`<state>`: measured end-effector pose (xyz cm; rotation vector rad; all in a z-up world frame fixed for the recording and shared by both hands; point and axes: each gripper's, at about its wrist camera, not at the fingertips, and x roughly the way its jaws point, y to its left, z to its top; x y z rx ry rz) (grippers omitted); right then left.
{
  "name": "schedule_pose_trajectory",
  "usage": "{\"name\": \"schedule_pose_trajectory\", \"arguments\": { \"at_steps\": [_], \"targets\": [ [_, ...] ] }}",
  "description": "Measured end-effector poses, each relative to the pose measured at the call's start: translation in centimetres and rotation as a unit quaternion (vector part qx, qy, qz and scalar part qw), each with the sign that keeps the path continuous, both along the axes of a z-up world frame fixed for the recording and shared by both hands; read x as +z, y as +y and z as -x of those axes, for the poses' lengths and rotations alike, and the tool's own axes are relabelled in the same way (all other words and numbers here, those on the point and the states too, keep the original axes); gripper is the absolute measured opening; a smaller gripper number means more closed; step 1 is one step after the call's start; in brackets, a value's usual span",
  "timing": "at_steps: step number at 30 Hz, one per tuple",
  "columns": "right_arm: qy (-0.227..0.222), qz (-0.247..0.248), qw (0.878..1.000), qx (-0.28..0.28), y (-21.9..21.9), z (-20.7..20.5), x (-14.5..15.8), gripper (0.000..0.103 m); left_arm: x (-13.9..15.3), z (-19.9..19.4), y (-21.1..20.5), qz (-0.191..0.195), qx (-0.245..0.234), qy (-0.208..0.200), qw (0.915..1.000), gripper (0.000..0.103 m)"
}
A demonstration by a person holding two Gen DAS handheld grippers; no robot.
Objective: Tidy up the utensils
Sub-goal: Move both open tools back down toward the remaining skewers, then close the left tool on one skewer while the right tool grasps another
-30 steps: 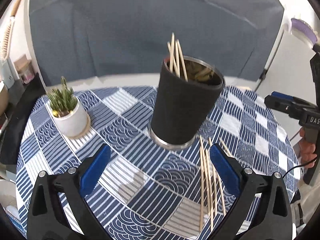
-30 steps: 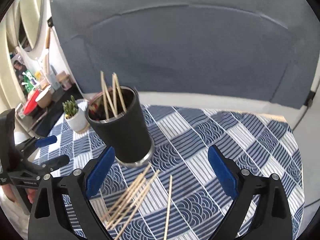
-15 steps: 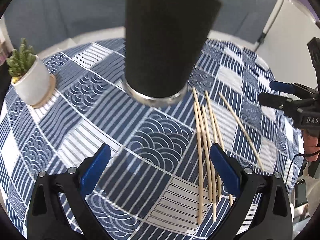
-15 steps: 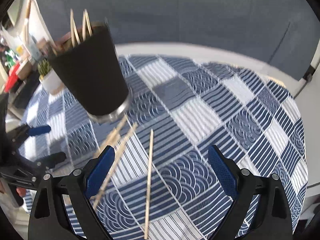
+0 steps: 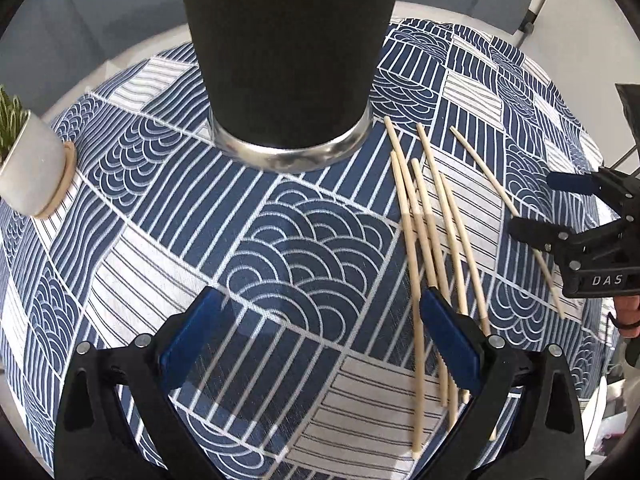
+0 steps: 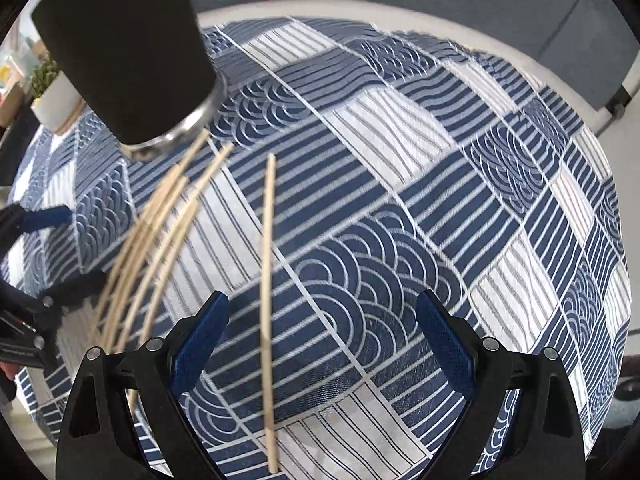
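Evidently both grippers hang low for picking: the left gripper (image 5: pixel 320 344) and right gripper (image 6: pixel 324 344) hold their fingers apart, empty, over pale wooden chopsticks (image 5: pixel 428 224) scattered beside the black metal-based holder cup (image 5: pixel 288 60), the right straddling a lone stick (image 6: pixel 267 292).

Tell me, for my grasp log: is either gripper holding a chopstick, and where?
Nothing is held. The left gripper and right gripper are both open above the chopsticks.

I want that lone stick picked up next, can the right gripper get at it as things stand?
Probably yes. The single stick lies flat on the tablecloth, apart from the bundle, running toward the open right gripper with nothing across it.
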<state>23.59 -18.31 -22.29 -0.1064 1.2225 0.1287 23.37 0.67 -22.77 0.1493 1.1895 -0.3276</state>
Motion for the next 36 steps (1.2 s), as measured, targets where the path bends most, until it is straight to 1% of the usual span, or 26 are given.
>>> {"name": "schedule_pose_trajectory", "arguments": {
  "at_steps": [3,8,9,10,11,12,13,14,15,16,18,19,21,22,23,24,25,27,29,31,33,36],
  "targets": [
    [0.007,-0.012,1.0,-0.013,-0.5,0.0,-0.1,0.091,-0.1,-0.2,-0.4,-0.01,-0.001,0.003,0.9999,0.097],
    [0.021,-0.008,1.0,-0.009,-0.7,-0.5,-0.3,0.09,-0.1,-0.6,-0.7,-0.027,-0.003,0.01,0.9996,0.097],
    [0.025,-0.007,1.0,-0.008,-0.7,-0.6,-0.3,0.089,-0.2,-0.7,-0.8,-0.039,-0.001,0.011,0.9992,0.098],
    [0.028,-0.004,1.0,-0.007,-0.6,-0.7,-0.3,0.089,-0.3,-0.9,-1.2,-0.041,0.0,0.009,0.9991,0.098],
    [0.028,-0.007,1.0,-0.004,-0.6,-0.7,-0.1,0.08,-0.3,-0.9,-1.2,-0.041,0.004,0.007,0.9991,0.098],
    [0.025,-0.008,1.0,0.001,-0.4,-0.8,0.1,0.064,-0.3,-1.0,-1.2,-0.039,0.009,0.003,0.9992,0.098],
    [0.024,-0.008,1.0,0.008,-0.2,-0.8,0.4,0.055,-0.3,-0.9,-1.1,-0.037,0.012,-0.002,0.9992,0.098],
    [0.027,-0.007,1.0,0.014,0.0,-1.1,0.7,0.036,-0.3,-0.9,-1.1,-0.037,0.012,-0.002,0.9992,0.096],
    [0.029,-0.007,0.999,0.018,0.0,-1.1,0.8,0.016,-0.2,-0.8,-1.1,-0.037,0.012,-0.003,0.9992,0.092],
    [0.035,-0.001,0.999,0.023,0.2,-1.3,0.9,0.01,0.1,-0.8,-0.9,-0.037,0.012,-0.003,0.9992,0.088],
    [0.038,0.006,0.999,0.025,0.4,-1.6,1.0,0.008,0.5,-0.9,-0.3,-0.035,0.02,-0.004,0.9992,0.071],
    [0.038,0.006,0.999,0.025,0.4,-1.6,1.1,0.008,0.6,-0.9,0.0,-0.035,0.026,-0.005,0.9991,0.066],
    [0.038,0.007,0.999,0.021,0.4,-1.7,1.1,0.007,0.9,-0.8,1.0,-0.032,0.036,-0.005,0.9988,0.046],
    [0.038,0.005,0.999,0.019,0.3,-1.7,1.1,0.007,1.0,-0.7,1.6,-0.029,0.039,-0.003,0.9988,0.041],
    [0.038,0.003,0.999,0.017,0.3,-1.7,1.2,0.007,1.1,-0.7,2.0,-0.029,0.04,-0.003,0.9988,0.03],
    [0.038,0.003,0.999,0.015,0.2,-1.8,1.2,0.006,1.2,-0.7,2.5,-0.026,0.041,0.002,0.9988,0.02],
    [0.037,0.006,0.999,0.013,0.1,-1.8,1.2,0.005,1.3,-0.6,3.0,-0.024,0.042,0.006,0.9988,0.015],
    [0.037,0.01,0.999,0.005,-0.4,-1.8,1.2,0.005,1.3,-0.5,3.8,-0.013,0.042,0.02,0.9988,0.011],
    [0.042,0.004,0.999,0.003,-0.8,-1.2,1.3,0.005,1.2,-0.5,4.2,-0.001,0.047,0.039,0.9982,0.009],
    [0.043,-0.003,0.999,0.006,-1.1,-0.8,1.7,0.005,1.2,0.1,4.9,0.005,0.052,0.054,0.9972,0.005],
    [0.039,-0.018,0.999,0.003,-1.9,-0.3,2.1,0.005,1.2,0.7,5.5,0.014,0.061,0.063,0.996,0.004],
    [0.023,-0.036,0.999,0.001,-2.5,-0.1,3.5,0.005,1.2,2.2,6.7,0.039,0.086,0.073,0.9928,0.004]
  ]
}}
